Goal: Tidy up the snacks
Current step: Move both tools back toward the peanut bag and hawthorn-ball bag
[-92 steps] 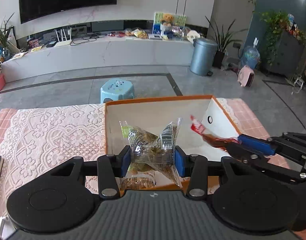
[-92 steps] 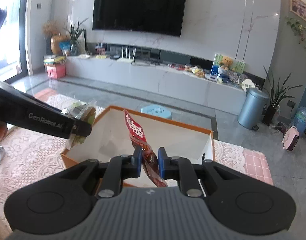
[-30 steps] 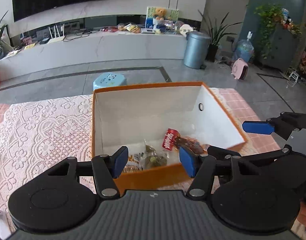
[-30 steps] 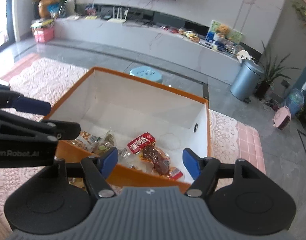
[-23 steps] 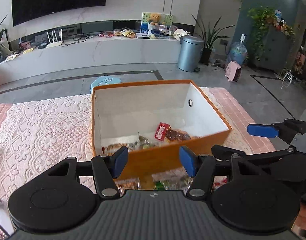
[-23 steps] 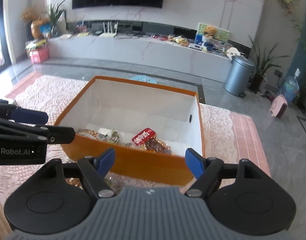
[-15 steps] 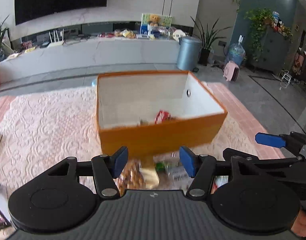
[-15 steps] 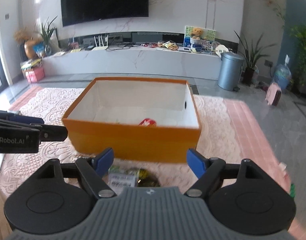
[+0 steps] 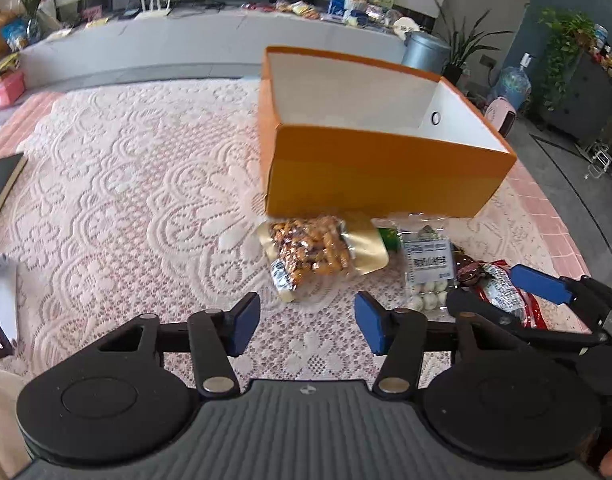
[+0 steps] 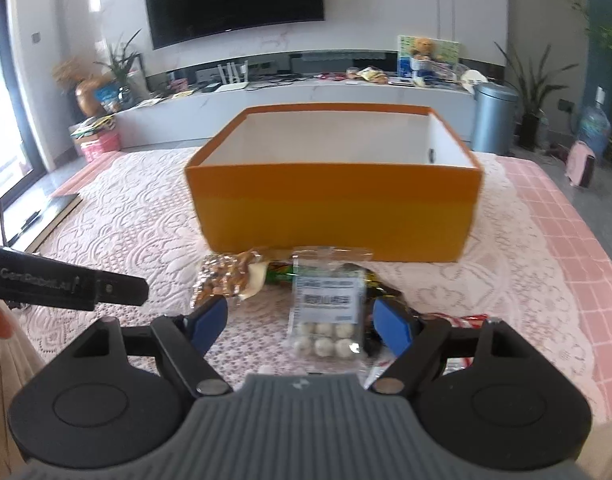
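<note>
Left wrist view: your left gripper (image 9: 307, 322) stands with its blue pads wide apart and nothing between them, held above the lace tablecloth (image 9: 138, 184) that covers the worktop. Ahead and slightly right sits the orange box (image 9: 382, 172), open at the top, white inside; its floor is hidden from this angle. Just in front of the box's near wall lie the snacks. A clear packet of brown nuts (image 9: 310, 250) rests on a gold foil pouch (image 9: 366, 246). To its right lies a clear packet of white round candies (image 9: 426, 270) with a printed label, and a green wrapper (image 9: 388, 238) shows between the two. Further right lie a dark brown sweet (image 9: 470, 272) and a red-and-white wrapper (image 9: 506, 294), partly under your right gripper (image 9: 502, 292), which enters from the right edge with its fingers spread.

Right wrist view: your right gripper (image 10: 300, 322) is likewise parted and grips nothing. The packet of white round candies (image 10: 328, 312) lies on the cloth between its pads, touching neither that you can confirm. The nut packet (image 10: 222, 278) lies to the left, near the left pad. The orange box (image 10: 334, 204) stands just behind the packets. The left gripper's finger (image 10: 106, 290) reaches in from the left edge. The red-and-white wrapper (image 10: 466, 319) shows behind the right finger.
</note>
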